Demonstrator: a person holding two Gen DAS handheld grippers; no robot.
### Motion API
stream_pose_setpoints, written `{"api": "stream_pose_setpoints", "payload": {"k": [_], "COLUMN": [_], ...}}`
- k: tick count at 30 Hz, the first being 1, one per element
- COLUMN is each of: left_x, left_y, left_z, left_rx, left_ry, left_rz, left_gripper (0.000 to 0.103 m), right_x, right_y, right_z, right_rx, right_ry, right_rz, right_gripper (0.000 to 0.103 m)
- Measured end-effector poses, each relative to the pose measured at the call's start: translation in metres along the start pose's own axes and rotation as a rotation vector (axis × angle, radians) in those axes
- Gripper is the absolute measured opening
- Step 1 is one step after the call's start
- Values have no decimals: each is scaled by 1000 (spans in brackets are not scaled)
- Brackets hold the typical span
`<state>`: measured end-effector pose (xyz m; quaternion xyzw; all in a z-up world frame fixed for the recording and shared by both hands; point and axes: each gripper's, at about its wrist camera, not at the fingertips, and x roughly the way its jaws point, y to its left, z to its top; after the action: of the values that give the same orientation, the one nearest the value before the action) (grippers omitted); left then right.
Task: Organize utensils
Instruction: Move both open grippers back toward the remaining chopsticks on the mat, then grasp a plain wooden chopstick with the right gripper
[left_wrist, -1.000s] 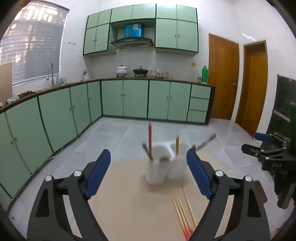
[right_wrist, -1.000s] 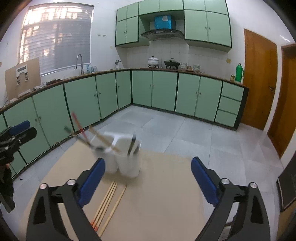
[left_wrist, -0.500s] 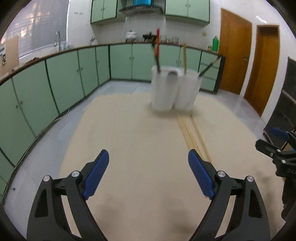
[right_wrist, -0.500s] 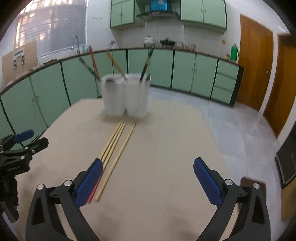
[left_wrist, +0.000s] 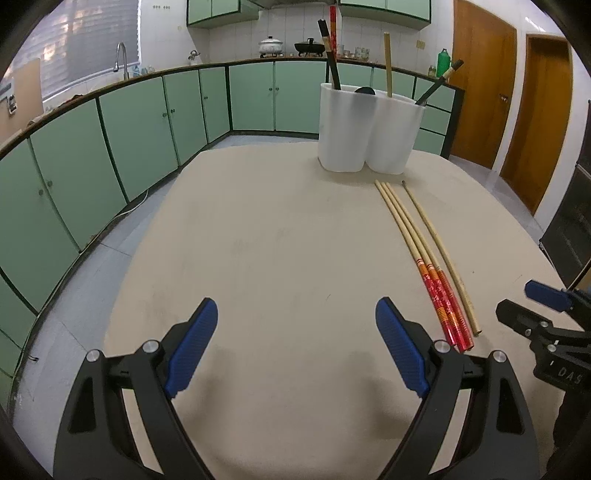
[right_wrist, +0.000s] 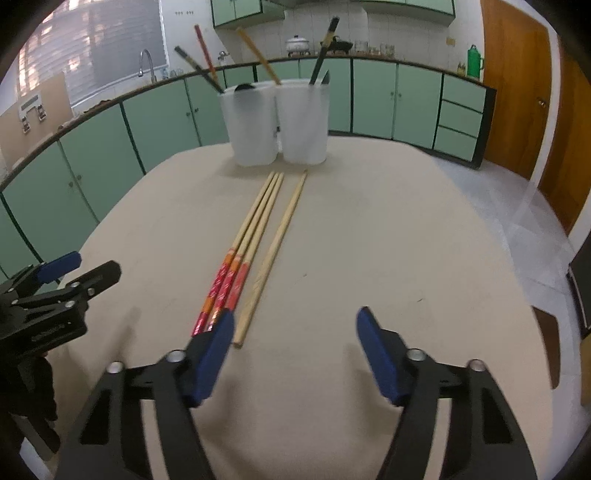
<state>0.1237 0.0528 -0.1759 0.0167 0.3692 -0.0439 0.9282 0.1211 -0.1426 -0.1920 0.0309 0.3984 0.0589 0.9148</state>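
Note:
A white two-compartment utensil holder (left_wrist: 369, 125) stands at the far side of the beige table and holds several chopsticks; it also shows in the right wrist view (right_wrist: 277, 122). Several loose chopsticks lie in front of it: three with red ends (left_wrist: 424, 258) side by side and one plain one (left_wrist: 443, 254), also in the right wrist view (right_wrist: 240, 254). My left gripper (left_wrist: 295, 332) is open and empty, left of the chopsticks. My right gripper (right_wrist: 295, 332) is open and empty, its left finger (right_wrist: 214, 350) just at the chopsticks' near ends.
The beige table (left_wrist: 277, 240) drops off to the floor on both sides. Green kitchen cabinets (left_wrist: 110, 147) line the left and back walls. Brown doors (left_wrist: 480, 81) are at the right.
Both grippers have come down low over the table near its front edge. The holder and chopsticks now lie ahead of them. Both stay open.

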Motion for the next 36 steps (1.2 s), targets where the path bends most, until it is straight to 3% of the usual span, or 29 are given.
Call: {"api": "stream_pose_setpoints", "payload": {"k": [5,20,26,36], "left_x": [2,2,2,4], "left_y": [0,7,3,-24], "left_z": [-1,0,-2,-6], "left_rx": [-6,-25,-20,2], "left_ry": [9,8,20,51], "left_rz": [0,1,-27,-99], "left_gripper": [85,85,85,85], "right_x": [8,14,16,10], "right_y": [10,26,21,3], "right_z": [-4,-8,-7,-10], "right_rx": [1,-10,11,38], "right_ry": [36,60,62,48], "right_rz": [23,25,39,38], "right_gripper": [43,27,9,7]}}
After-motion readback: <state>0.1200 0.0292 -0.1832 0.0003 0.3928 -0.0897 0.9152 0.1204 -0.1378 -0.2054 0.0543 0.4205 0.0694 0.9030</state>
